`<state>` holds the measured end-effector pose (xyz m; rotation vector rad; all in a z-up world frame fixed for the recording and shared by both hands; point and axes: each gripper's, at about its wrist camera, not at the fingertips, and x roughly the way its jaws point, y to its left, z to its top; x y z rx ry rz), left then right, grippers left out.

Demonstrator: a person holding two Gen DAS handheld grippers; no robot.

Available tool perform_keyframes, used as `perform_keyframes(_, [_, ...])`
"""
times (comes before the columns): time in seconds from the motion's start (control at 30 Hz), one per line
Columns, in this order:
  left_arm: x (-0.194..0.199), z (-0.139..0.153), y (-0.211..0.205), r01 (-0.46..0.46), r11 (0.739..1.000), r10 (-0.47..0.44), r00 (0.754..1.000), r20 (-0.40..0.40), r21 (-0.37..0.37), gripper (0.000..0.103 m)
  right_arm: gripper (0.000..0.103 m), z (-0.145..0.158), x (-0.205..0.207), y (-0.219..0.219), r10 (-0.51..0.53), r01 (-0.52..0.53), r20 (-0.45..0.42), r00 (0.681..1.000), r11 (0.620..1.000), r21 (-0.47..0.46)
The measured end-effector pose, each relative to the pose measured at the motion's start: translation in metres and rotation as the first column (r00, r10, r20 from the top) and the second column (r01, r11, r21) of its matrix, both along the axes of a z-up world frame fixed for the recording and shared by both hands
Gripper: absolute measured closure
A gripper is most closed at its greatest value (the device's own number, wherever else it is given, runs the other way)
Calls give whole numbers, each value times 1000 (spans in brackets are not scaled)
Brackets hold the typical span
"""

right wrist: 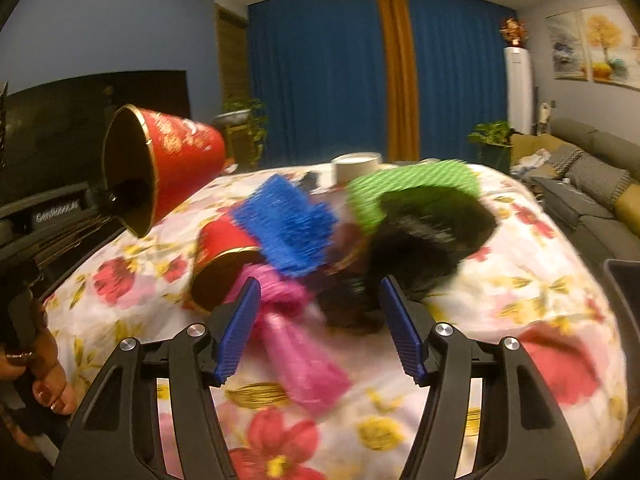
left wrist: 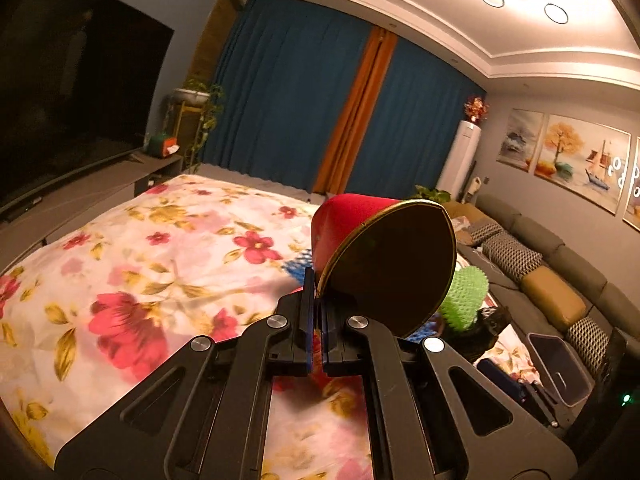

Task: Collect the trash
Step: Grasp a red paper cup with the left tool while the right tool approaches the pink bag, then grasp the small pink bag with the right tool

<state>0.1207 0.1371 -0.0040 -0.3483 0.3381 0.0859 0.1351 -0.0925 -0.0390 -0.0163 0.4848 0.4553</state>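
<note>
L tongs [left wrist: 318, 280] are pressed together on the gold rim of a red paper cup [left wrist: 360, 236], pinching its wall. Cup is lifted off the floral cloth [left wrist: 160, 264], tipped on its side, dark mouth facing back toward the camera. In the right wrist view that cup [right wrist: 184, 156] hangs in the air, up and to the left of the trash pile, w/ the L hand [right wrist: 44, 376] gripping the tool handle below it.

R tongs [right wrist: 318, 312] are spread wide, blue pads [right wrist: 238, 332] apart, holding nothing, hovering just in front of the pile.

Pile on the cloth, blurred: a second red cup [right wrist: 224, 264] lying on its side at the pile's left, blue foam net [right wrist: 288, 224] on top of it, pink wrapper [right wrist: 304, 356] stretching from the pile toward the R tongs, green foam net [right wrist: 412, 184] on the pile's right over a black crumpled bag [right wrist: 424, 236]. White round tub [right wrist: 356, 166] stands behind the pile. Grey bin [left wrist: 560, 368] sits beyond the pile's right side, off the cloth edge, near the sofa [left wrist: 560, 280].
</note>
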Motion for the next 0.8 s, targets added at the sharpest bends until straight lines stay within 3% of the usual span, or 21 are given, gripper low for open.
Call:
perform_keyframes(0.27, [-5,-3,6,-3,1000,3,1000,-8,2,101,73,-26,6,25,69,-74,-91,993,996,-56])
perform_keyframes(0.37, [-5,-5,5,5,1000,-5,1000,-12,2,101,93,-32,4,26,78,-86,-101,992,994,-72])
perform_keyframes(0.43, [-5,-6,3,9,1000,-9,1000,-15,4,101,99,-34,3,23,78,-86,-112,991,994,-71])
perform_keyframes(0.8, [-9,-5,-9,31,999,-31,999,-10,11,101,101,-4,-34,-15,84,-85,-23,996,996,-32])
